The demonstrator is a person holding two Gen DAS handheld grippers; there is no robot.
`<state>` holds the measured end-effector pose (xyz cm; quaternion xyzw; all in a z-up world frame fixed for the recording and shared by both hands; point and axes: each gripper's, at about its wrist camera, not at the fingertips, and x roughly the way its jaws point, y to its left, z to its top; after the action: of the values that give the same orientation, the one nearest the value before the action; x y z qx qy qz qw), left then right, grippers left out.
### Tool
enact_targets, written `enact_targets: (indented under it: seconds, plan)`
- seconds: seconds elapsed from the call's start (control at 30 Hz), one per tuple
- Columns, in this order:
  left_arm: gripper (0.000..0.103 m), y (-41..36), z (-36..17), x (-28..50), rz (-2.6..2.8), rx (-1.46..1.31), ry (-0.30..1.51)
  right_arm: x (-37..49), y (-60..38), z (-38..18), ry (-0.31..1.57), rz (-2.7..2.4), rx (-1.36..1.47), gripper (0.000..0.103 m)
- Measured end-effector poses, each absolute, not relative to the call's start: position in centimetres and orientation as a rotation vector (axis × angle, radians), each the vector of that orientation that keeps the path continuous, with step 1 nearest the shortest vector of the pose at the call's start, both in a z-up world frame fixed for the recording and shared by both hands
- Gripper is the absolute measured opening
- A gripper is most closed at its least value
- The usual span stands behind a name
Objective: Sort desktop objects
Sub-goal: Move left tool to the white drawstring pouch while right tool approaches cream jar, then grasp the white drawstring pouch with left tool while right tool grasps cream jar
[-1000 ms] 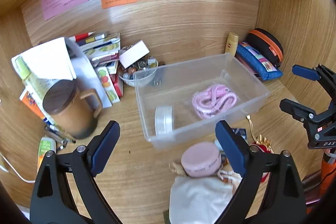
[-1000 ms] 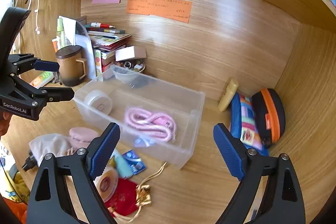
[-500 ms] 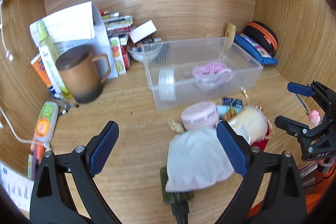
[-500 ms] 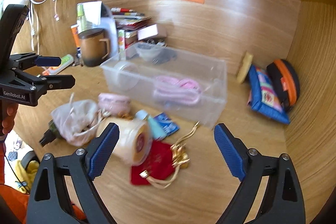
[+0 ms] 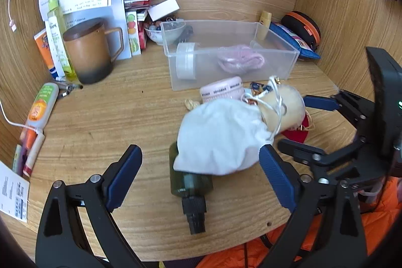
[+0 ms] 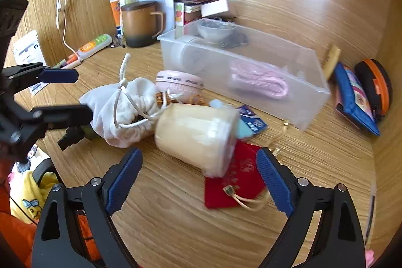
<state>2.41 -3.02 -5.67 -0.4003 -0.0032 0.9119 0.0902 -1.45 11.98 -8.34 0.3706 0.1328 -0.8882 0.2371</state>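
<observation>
A clear plastic bin [image 5: 289, 59] [image 6: 311, 82] holds a pink cord [image 5: 241, 60] [image 6: 258, 82] and a tape roll [image 5: 186, 64]. In front of it lie a white drawstring pouch [image 5: 221, 137] [image 6: 120, 112] over a dark green bottle [image 5: 191, 190], a pink round tin [image 5: 222, 92] [image 6: 178, 84], a cream jar [image 5: 284, 107] [image 6: 198, 137] on its side and a red pouch [image 6: 241, 180]. My left gripper [image 5: 199, 177] is open just short of the white pouch. My right gripper [image 6: 198, 177] is open just short of the cream jar.
A brown lidded mug [image 5: 88, 52] [image 6: 140, 24], books [image 5: 135, 16], a white bowl [image 5: 170, 34] and tubes [image 5: 41, 104] stand at the back left. A blue case [image 6: 356, 99] and an orange-trimmed black case [image 6: 377, 87] lie at the right wall.
Both grippers have pulled back and down from the bin toward the near pile. The white pouch and cream jar now fill the foreground. Both stay open.
</observation>
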Motion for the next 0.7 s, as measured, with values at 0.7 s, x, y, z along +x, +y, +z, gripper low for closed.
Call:
enact_targets:
  seconds: [0.7]
  plan:
    - [0.098, -0.2, -8.1, -0.4, 2.613, -1.266, 0.117, -3.2, 12.5, -8.6, 0.276, -2.435, 1.028, 0.062]
